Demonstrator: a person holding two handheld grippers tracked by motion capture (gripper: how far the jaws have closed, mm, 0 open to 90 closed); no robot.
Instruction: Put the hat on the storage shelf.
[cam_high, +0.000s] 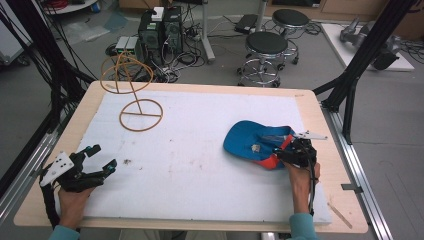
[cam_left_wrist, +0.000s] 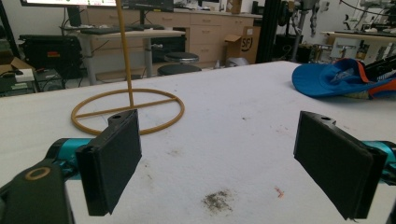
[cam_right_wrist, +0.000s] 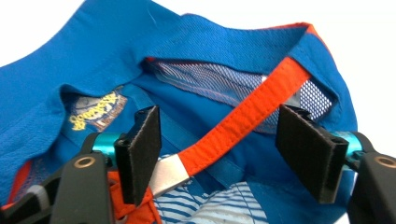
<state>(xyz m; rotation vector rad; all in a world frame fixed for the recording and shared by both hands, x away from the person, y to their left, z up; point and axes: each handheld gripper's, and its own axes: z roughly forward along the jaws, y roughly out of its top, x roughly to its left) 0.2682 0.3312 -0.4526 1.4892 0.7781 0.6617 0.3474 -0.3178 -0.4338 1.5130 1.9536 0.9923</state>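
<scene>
Blue cap lies upside down, right side of bench. Right tool jaws apart, straddling its orange strap; close view shows label. Left tool jaws apart, near-left, w/ nothing between.

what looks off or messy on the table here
The blue cap lies upside down, lining up, near the right gripper, whose jaws are open around its orange strap. The white mat has a dark smudge and small stains in front of the open left gripper.
</scene>
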